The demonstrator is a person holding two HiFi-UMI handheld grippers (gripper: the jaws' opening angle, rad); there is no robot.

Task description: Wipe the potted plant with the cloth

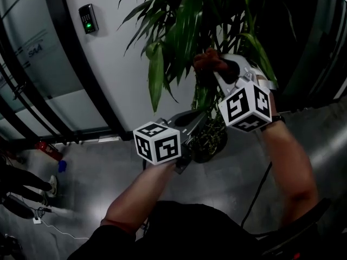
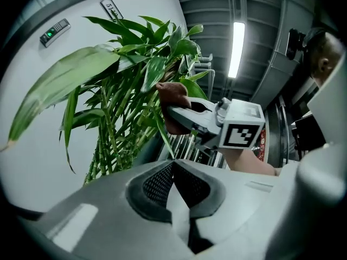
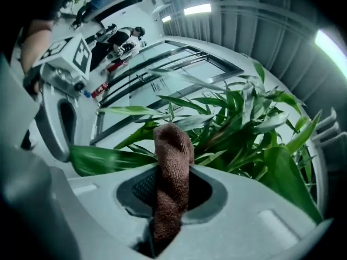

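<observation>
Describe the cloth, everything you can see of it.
The cloth is brown, with a coarse, looped knit look, and is bunched into a thick roll. The right gripper is shut on its lower part. The rounded free end sticks out beyond the jaws, up among the leaves of the potted plant. Whether it presses on a leaf cannot be told.

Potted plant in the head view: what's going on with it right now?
A person holds a hand-held gripper in each hand. The right hand-held gripper is shut on a brown cloth and holds it up among the leaves of the potted plant. The left hand-held gripper is shut with nothing in it, held lower, in front of the stems.
</observation>
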